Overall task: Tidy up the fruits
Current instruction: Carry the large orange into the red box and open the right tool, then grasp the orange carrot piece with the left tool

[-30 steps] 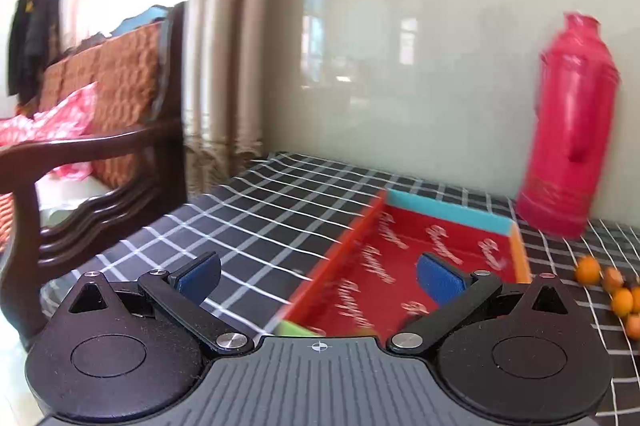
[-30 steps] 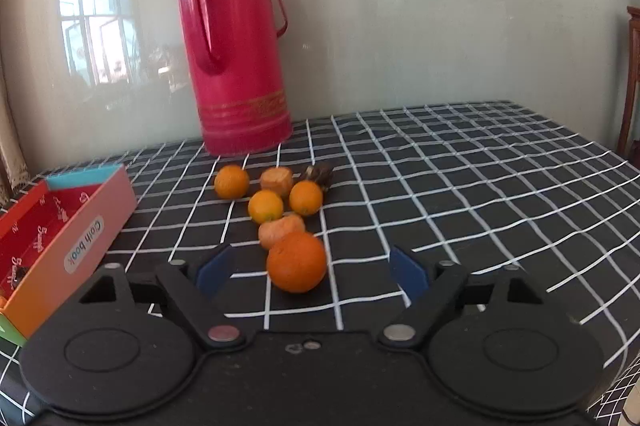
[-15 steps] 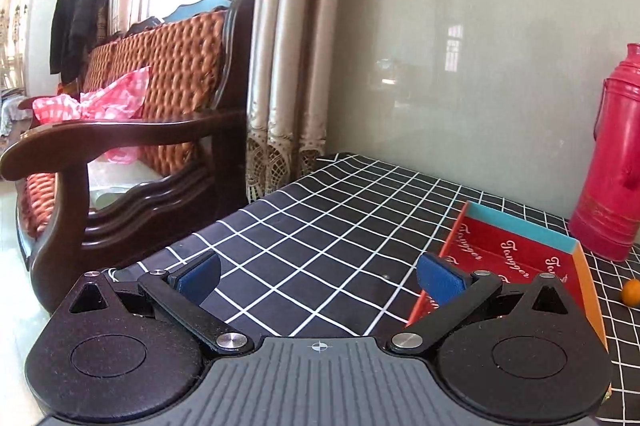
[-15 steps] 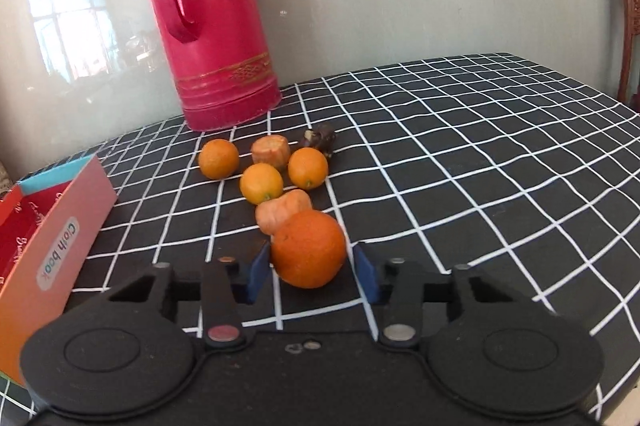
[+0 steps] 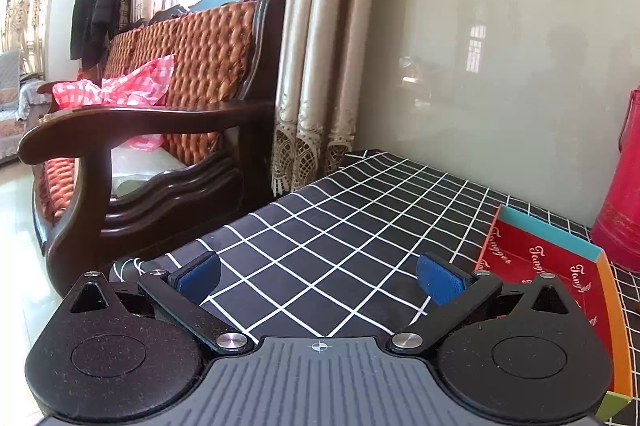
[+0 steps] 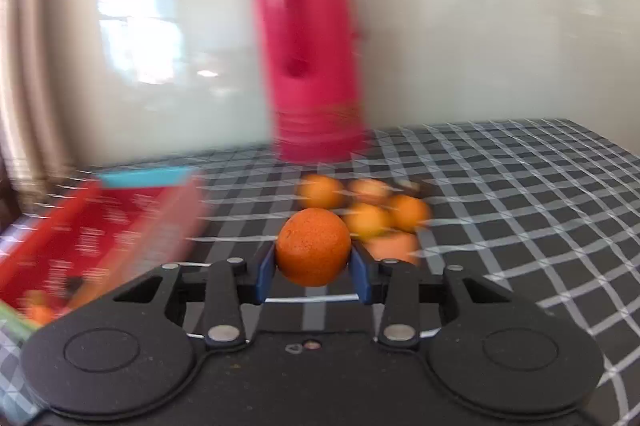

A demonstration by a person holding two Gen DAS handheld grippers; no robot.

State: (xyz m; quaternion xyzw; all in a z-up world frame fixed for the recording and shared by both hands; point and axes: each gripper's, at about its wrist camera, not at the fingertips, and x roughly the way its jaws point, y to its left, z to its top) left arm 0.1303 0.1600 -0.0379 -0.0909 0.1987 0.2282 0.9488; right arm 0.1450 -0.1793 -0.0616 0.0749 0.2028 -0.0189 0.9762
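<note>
In the right wrist view, a large orange (image 6: 314, 246) sits between the blue pads of my right gripper (image 6: 314, 266). The jaws are still closing, and both pads press on the orange's sides. Behind it, several small oranges (image 6: 368, 218) lie in a cluster on the checked tablecloth. The red box (image 6: 168, 226) with a teal end wall lies to the left, heavily blurred. Something orange shows in its near corner. In the left wrist view, my left gripper (image 5: 319, 278) stands open over bare cloth, with the red box (image 5: 548, 230) just to its right.
A tall red thermos (image 6: 316, 65) stands by the wall behind the fruit and appears at the right edge as the thermos (image 5: 624, 218). A dark wooden sofa (image 5: 160, 129) and curtains (image 5: 320, 65) stand beyond the table's left edge. The black-and-white tablecloth (image 6: 520, 185) stretches off to the right.
The right jaws have closed on the large orange and carried it up and to the left, towards the box. The left gripper has swung left, so the box now sits at its right.
</note>
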